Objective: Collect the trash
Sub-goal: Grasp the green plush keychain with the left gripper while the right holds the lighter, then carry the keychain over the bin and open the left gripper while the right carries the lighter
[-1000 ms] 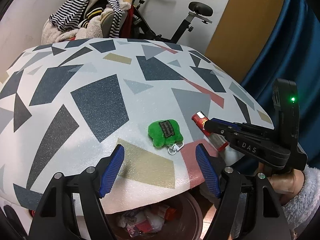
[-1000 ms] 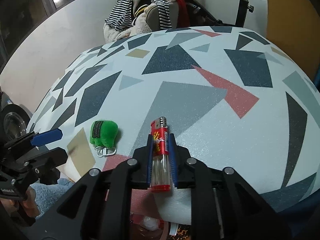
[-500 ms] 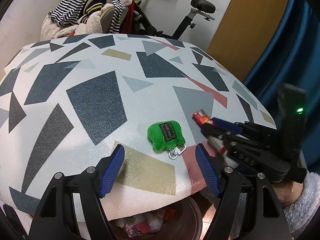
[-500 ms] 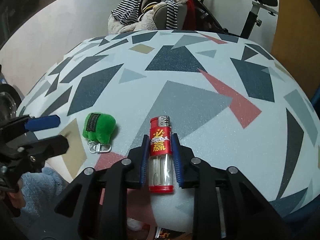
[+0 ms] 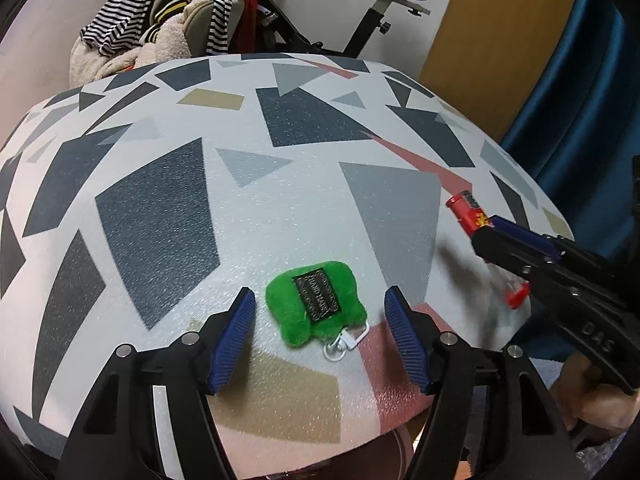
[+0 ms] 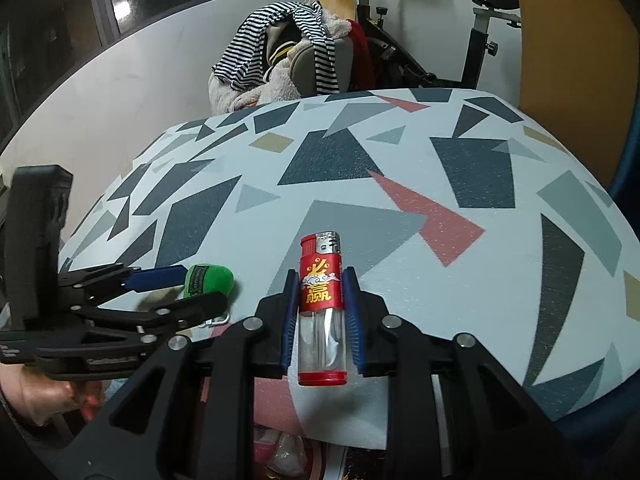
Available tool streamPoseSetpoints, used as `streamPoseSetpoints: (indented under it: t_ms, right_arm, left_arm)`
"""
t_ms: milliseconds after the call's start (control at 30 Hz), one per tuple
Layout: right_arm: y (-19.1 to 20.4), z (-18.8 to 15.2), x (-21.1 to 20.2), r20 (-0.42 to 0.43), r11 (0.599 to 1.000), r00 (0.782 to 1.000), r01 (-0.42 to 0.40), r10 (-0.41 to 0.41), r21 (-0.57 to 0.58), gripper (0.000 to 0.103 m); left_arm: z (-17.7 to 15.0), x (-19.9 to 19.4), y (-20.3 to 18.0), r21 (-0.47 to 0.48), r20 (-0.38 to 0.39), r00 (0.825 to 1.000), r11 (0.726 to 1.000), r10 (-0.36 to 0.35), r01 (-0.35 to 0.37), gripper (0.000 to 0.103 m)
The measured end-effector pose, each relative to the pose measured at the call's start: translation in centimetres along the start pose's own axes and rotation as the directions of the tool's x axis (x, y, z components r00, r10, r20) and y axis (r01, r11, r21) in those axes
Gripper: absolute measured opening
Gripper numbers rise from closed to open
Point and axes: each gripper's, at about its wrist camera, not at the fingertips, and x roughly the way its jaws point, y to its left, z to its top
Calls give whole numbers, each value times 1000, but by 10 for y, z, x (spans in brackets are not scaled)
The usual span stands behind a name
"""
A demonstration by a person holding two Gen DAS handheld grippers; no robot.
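A green plush keychain (image 5: 316, 304) with a dark label and a metal clip lies near the front edge of the patterned table (image 5: 168, 216). My left gripper (image 5: 320, 312) is open, its blue pads on either side of the plush and apart from it. My right gripper (image 6: 322, 300) is shut on a red and clear lighter (image 6: 322, 308) and holds it just above the table; it shows at the right of the left wrist view (image 5: 466, 210). The plush shows between the left fingers in the right wrist view (image 6: 208, 280).
A bin with trash (image 6: 284, 452) sits below the table's front edge. Behind the table stand a chair piled with striped and fleece clothes (image 5: 168, 28) and an exercise bike (image 5: 384, 8). A blue curtain (image 5: 592, 120) hangs at the right.
My left gripper has moved forward so its open pads now flank the green plush. My right gripper, still holding the lighter, has lifted and shifted right.
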Motion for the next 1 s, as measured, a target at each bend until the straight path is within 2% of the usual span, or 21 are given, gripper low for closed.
streamPoseSetpoints:
  t_ms: [67, 133, 167, 267, 500, 700, 900, 1000]
  right_arm:
    - [-1, -1, -3, 0, 1000, 1000, 0, 0, 4, 25]
    - [-1, -2, -5, 1, 1000, 1000, 1, -1, 7, 25]
    - [-1, -2, -7, 0, 1000, 1000, 1, -1, 8, 25]
    - [-1, -4, -13, 0, 1000, 1000, 1, -1, 14, 25]
    - [4, -12, -29, 6, 1000, 1000, -13, 13, 7, 25]
    - [13, -27, -45, -2, 999, 999, -32, 32, -3, 25]
    - [22, -43, -52, -25, 999, 999, -39, 39, -4, 25]
    - [26, -49, -54, -35, 999, 999, -39, 39, -11, 25]
  left_arm:
    - [1, 2, -3, 16, 1, 1000, 1000, 16, -16, 64]
    - [2, 3, -6, 36, 3, 999, 999, 32, -32, 53]
    - [2, 3, -7, 48, 7, 999, 998, 47, -48, 43]
    - [-1, -3, -9, 73, 23, 999, 997, 32, -34, 38]
    - [-26, -42, -14, 126, 20, 997, 990, -71, 68, 37]
    - [-78, -75, -9, 146, -40, 989, 979, -141, 145, 37]
    - [-133, -72, -6, 146, -139, 982, 979, -124, 144, 39]
    - [-142, -67, -5, 151, -152, 982, 979, -112, 135, 42]
